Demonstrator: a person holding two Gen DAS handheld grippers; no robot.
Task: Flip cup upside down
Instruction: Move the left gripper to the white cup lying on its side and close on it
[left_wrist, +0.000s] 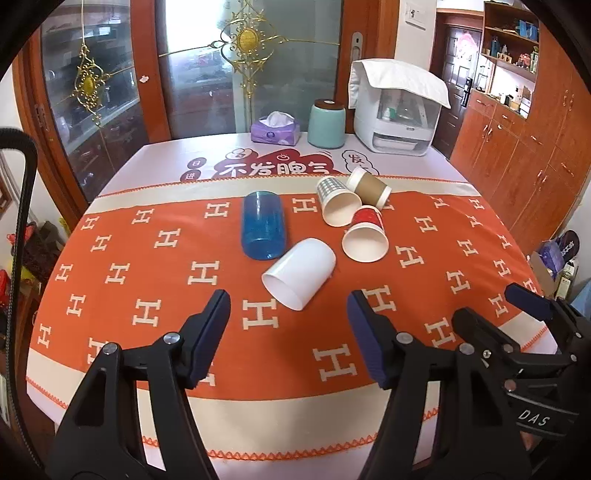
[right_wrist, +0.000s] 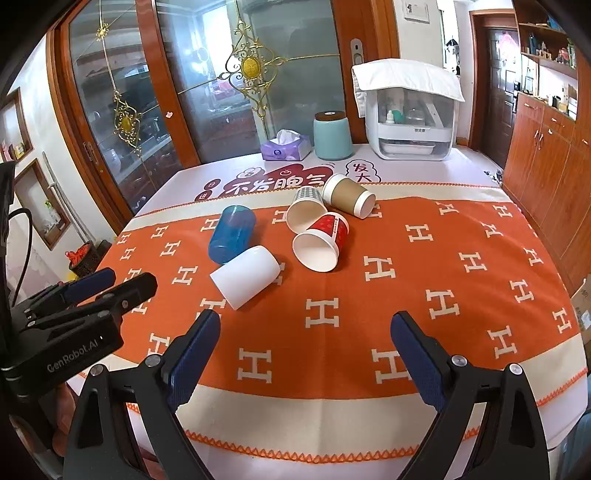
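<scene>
Tongs on both sides, left tongs (left_wrist: 288, 325) and right tongs (right_wrist: 304, 343), gape wide and grip nothing above the counter (right_wrist: 461, 332). At twelve o'clock of the left pair, a plain white cup (left_wrist: 300, 272) lies sideways, mouth toward the camera, touching a blue cup (left_wrist: 262, 225).

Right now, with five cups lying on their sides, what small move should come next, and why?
Probably ease the open left gripper forward around the white plastic cup: it lies on its side nearest, almost between the fingers. The right gripper is open and empty.
</scene>
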